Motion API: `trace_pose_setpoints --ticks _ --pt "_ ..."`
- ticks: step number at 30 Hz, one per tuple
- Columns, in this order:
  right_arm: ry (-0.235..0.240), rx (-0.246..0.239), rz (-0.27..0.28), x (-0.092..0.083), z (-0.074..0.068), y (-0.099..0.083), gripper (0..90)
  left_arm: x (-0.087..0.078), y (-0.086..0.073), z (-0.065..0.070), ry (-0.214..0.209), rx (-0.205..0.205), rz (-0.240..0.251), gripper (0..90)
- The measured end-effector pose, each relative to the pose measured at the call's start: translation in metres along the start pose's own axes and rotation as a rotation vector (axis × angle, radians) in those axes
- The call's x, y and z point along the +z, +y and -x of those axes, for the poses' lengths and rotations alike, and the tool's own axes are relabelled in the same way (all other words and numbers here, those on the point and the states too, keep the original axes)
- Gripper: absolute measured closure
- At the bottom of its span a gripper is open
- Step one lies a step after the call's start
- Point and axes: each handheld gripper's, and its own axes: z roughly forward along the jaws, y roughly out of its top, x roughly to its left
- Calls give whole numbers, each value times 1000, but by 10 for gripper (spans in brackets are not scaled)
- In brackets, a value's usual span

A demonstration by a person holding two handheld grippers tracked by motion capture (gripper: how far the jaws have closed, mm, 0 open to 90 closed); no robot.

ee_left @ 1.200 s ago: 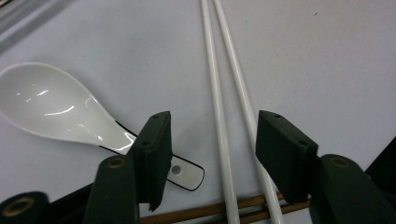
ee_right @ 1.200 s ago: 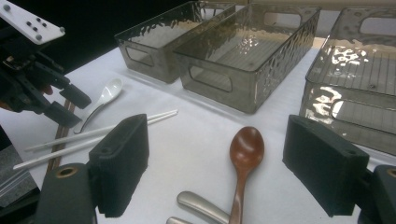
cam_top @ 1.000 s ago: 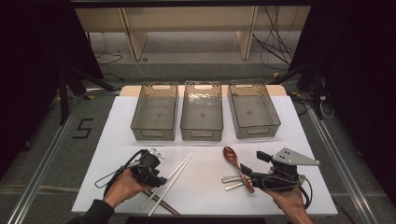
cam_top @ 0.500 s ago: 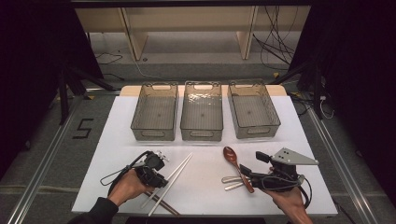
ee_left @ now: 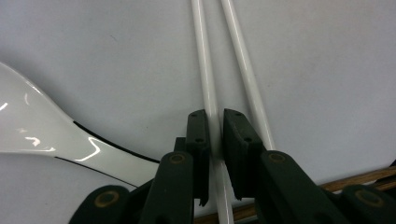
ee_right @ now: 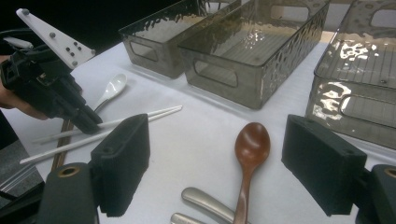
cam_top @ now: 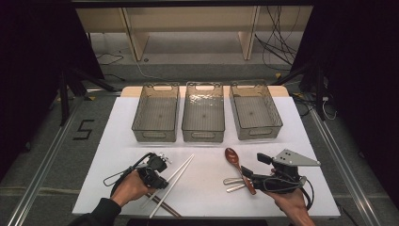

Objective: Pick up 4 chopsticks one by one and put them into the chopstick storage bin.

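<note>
The left gripper sits near the front left corner of the desk, and its jaws have just been closing — they now pinch one white chopstick between the pads. A second white chopstick lies just beside it on the desk surface, running almost parallel and outside the grip. In the high view the pair slants from the front edge up toward the middle of the desk, with the left gripper over its lower part. A white spoon lies close to the left gripper, and brown wooden chopsticks cross under the white ones near the front edge.

The right gripper hovers near the front right of the desk with its jaws spread wide — nothing between them. Just ahead of it lies a brown wooden spoon, bowl toward the back, with two metal handles beside it.

Three clear bins stand side by side along the back edge.
</note>
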Motion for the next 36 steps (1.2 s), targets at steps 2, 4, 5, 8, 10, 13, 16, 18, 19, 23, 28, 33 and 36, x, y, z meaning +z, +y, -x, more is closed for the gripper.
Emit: trace_pose_setpoints --ticks 2,4,5,8,10,13,16,18,19,23,28,33,36 --pt "0 0 -1 0 0 0 243 0 0 0 1 -5 -3 807" --pt "1 0 0 0 0 0 243 0 0 0 5 -11 2 822" --pt "1 0 0 0 0 0 243 0 0 -1 3 -12 3 822" --pt "3 -4 -1 0 0 0 243 0 0 -2 -2 -26 5 826" --pt "2 -4 -1 1 0 0 243 0 0 -1 -2 -28 4 828" --pt "4 -5 -3 1 0 0 243 0 0 -1 -2 -31 10 834" --pt "5 -5 -3 1 0 0 243 0 1 -1 1 -18 7 836" --pt "6 -5 -3 1 0 0 243 -1 1 -1 3 -16 10 836" --pt "6 -6 -3 1 0 0 243 -1 1 0 6 -13 16 836" --pt "7 -5 -4 1 1 0 244 -3 1 1 6 -6 24 838" --pt "8 -5 -5 1 1 0 245 -10 2 3 14 13 57 838" --pt "9 -4 -3 1 1 0 245 -21 2 0 11 10 99 838" --pt "11 -4 -3 0 0 0 245 -26 3 0 8 13 124 838"
